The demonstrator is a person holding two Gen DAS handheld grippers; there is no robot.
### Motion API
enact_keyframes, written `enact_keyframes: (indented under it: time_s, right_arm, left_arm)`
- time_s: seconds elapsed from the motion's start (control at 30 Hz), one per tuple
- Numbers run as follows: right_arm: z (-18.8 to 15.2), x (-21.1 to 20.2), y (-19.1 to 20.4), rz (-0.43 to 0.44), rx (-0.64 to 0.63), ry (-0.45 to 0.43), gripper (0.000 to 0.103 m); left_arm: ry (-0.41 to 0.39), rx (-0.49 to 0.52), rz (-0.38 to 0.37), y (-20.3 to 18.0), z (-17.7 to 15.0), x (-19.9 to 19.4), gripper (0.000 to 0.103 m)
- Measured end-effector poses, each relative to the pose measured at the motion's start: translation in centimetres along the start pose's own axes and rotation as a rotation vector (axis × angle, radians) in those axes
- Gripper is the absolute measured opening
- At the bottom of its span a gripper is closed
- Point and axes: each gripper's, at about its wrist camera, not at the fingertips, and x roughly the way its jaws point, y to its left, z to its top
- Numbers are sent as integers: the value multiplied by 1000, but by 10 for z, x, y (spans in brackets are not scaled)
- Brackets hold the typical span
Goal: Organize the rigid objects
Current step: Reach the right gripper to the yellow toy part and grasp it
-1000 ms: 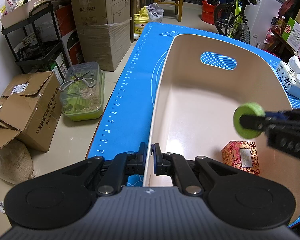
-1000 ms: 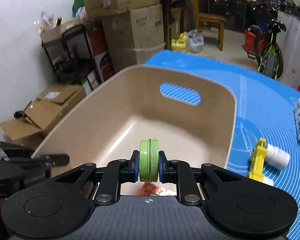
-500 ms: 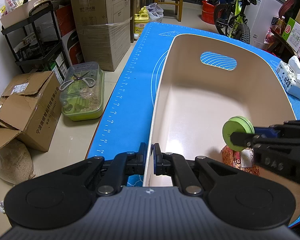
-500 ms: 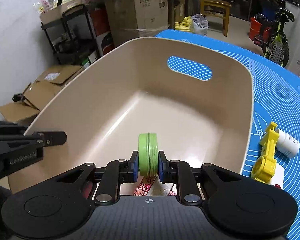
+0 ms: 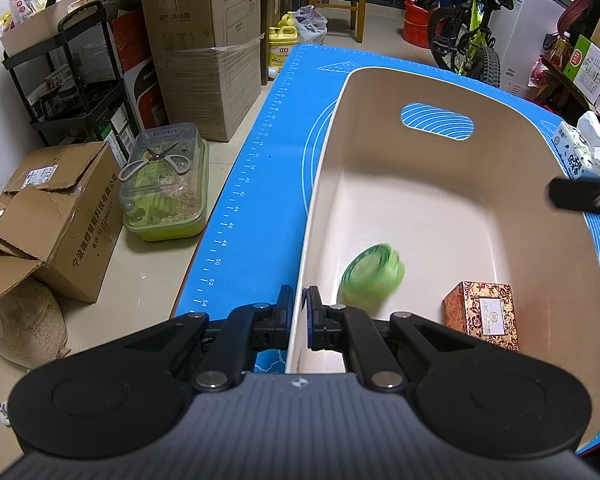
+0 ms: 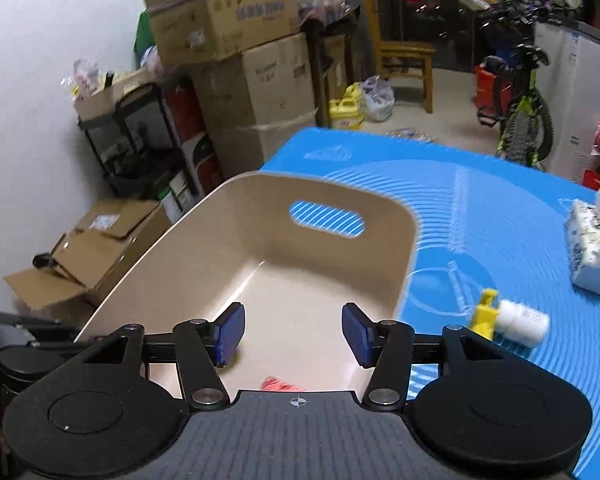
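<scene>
The green tin (image 5: 373,276) is inside the beige tub (image 5: 500,92), on or just above its floor near the near-left corner. It is blurred, so whether it rests or is in the air cannot be told. It is a flat round tin with no long axis; its round face is tilted up and toward the left wall. To its right, apart from it, a red patterned box (image 5: 482,314) lies flat on the tub floor by the near end, label up.

The right gripper (image 6: 293,332) hangs over the near end of the tub with its blue pads (image 6: 230,332) spread and nothing between them — its jaws are opening. The left gripper (image 5: 298,312) is clenched on the tub's left wall near the near corner, one finger outside and one inside.

The tub stands on a blue mat (image 5: 268,184), close to the mat's left edge, its long axis running away from the cameras and the handle cut-out at the far end. On the mat right of the tub lie a yellow toy (image 6: 485,314) touching a white bottle (image 6: 522,322) on its side — and, farther right, a tissue pack (image 6: 594,248).
</scene>
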Motion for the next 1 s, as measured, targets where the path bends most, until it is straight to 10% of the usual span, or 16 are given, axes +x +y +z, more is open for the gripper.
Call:
enact_keyframes:
  time_s: [0.8, 1.0]
  right_arm:
    - [-20, 43, -126, -215, 142, 67, 63]
    - [-29, 72, -133, -207, 132, 125, 49]
  left_arm:
    - [1, 0, 0, 1, 1, -1, 9]
    - [2, -2, -1, 1, 0, 0, 8]
